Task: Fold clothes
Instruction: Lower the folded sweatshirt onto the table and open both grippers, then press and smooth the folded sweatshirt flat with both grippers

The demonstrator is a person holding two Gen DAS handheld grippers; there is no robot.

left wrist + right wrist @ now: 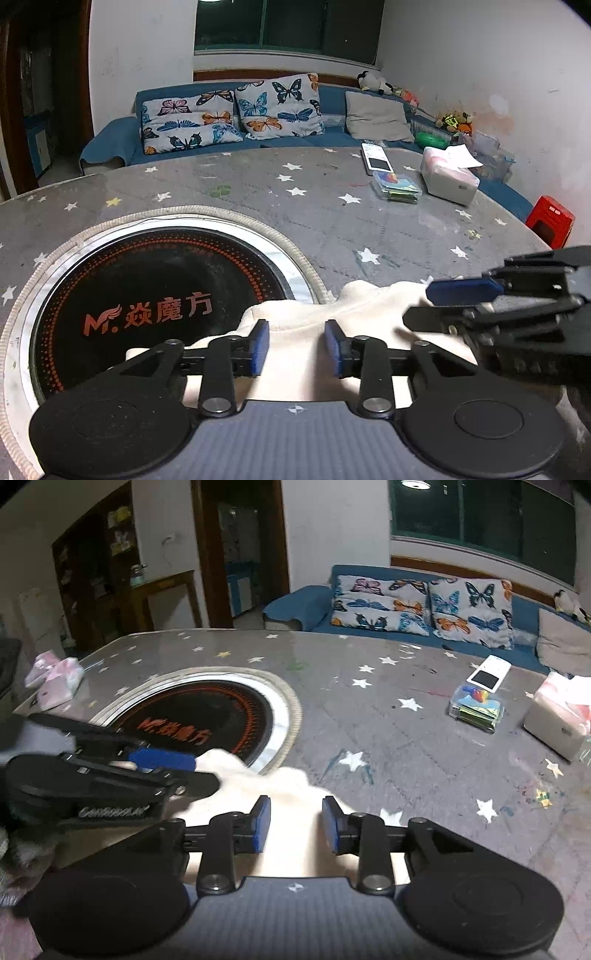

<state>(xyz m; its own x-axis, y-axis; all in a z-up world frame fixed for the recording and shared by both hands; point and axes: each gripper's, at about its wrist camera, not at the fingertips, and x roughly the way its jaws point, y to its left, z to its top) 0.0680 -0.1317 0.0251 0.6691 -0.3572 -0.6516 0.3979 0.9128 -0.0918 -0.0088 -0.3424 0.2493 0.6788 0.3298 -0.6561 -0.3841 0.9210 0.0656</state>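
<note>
A: Which step is judged to be in hand?

B: The approach; the cream garment (295, 332) lies bunched on the counter (369, 229), partly over the inset hob (147, 295).

A: And the grasp?

B: None is made. The left gripper (296, 347) and right gripper (295, 825) are held part open over the cloth; an edge must be pinched next.

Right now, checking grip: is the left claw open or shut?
Open. In the left wrist view the left claw has its blue pads apart, with the cream garment showing between them, unpinched.
</note>
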